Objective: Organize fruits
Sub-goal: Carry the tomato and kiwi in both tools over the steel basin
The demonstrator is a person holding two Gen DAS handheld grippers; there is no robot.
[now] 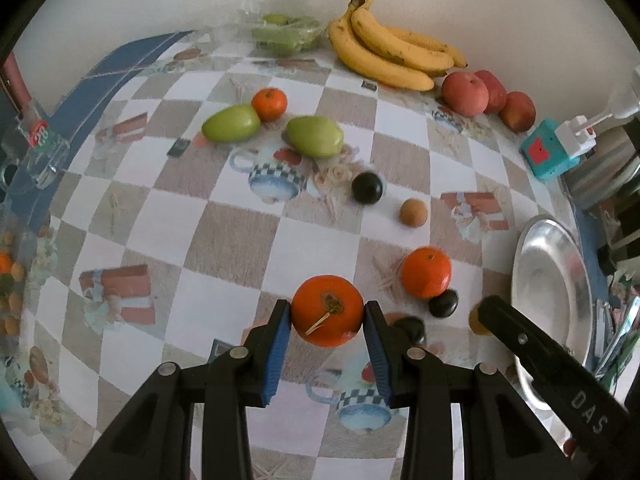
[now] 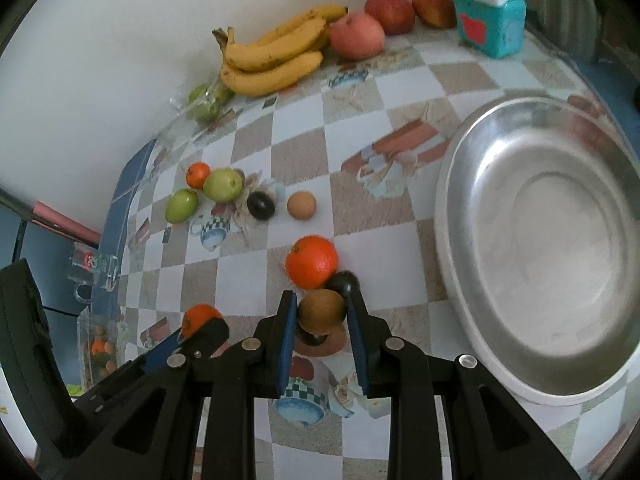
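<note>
Fruit beyond claws: three round orange tangerines (image 1: 426, 272), two green mangoes (image 1: 315, 136). Left claw (image 1: 327, 314) clenched on one tangerine (image 1: 327, 311); right claw (image 2: 322, 312) clamping brown round fruit (image 2: 321, 311).

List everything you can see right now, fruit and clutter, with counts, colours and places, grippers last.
bananas: one bunch, yellow, by the wall
apples: three, red, beside the bananas
green fruits: two, mid-table
bagged green fruit: clear bag, by the wall
oranges: three, one held
dark plums: three
brown fruits: two, one held
metal dish: one, silver, empty
teal box: one, far edge
glass mug: one, clear
left gripper: shut on orange
right gripper: shut on brown fruit
</note>
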